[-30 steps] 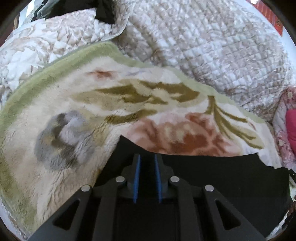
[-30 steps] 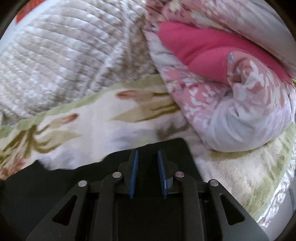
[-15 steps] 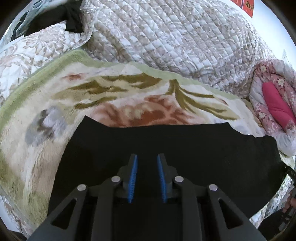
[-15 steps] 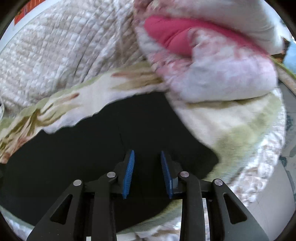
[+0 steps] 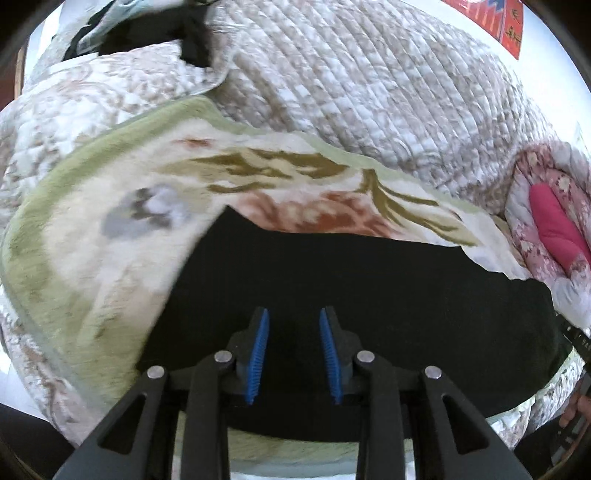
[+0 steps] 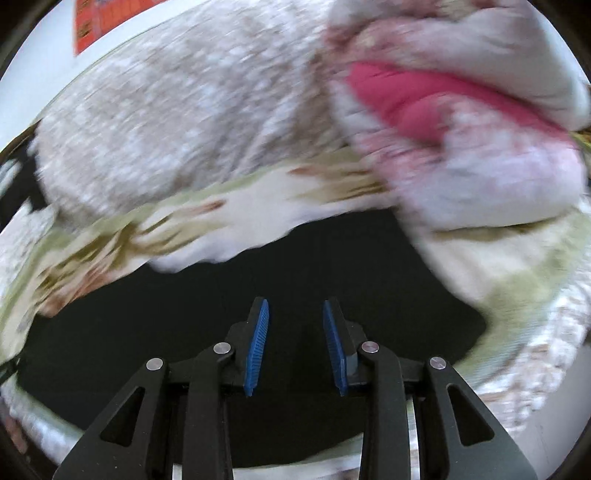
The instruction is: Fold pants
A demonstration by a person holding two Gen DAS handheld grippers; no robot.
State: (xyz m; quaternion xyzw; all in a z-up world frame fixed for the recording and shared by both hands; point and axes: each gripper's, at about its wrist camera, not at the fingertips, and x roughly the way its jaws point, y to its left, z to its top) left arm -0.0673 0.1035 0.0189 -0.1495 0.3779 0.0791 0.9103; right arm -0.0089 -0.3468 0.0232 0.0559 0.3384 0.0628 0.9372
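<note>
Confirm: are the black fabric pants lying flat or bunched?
Flat: the black fabric pants lie as one smooth dark sheet on the floral fleece blanket.

A floral fleece blanket (image 5: pixel 110 236) covers the bed beneath a heaped quilted beige comforter (image 5: pixel 369 96); a red poster (image 6: pixel 107 22) hangs on the white wall (image 5: pixel 554 85).

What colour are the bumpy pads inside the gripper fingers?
Bright blue ribbed pads on black fingers, clearest in the left wrist view.
</note>
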